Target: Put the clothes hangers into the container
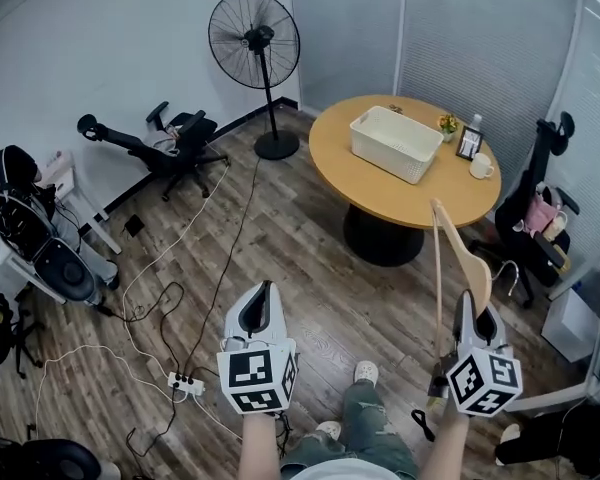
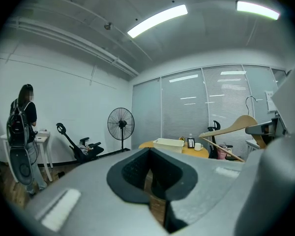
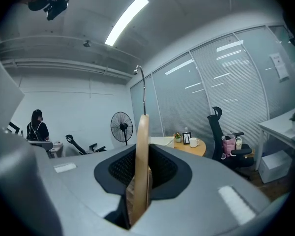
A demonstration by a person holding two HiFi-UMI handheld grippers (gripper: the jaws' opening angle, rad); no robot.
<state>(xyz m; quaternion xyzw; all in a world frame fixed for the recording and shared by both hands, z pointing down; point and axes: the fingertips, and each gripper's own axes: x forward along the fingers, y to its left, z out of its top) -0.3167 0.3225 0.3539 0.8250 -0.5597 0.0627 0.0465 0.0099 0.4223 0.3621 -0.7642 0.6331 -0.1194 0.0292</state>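
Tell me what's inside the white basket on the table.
The white basket looks empty: only its pale bottom shows, no hangers inside. Its near wall hides a strip of that bottom.

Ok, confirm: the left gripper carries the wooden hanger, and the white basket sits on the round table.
No: the right gripper carries the wooden hanger, per the right gripper view. The white basket does sit on the round table.
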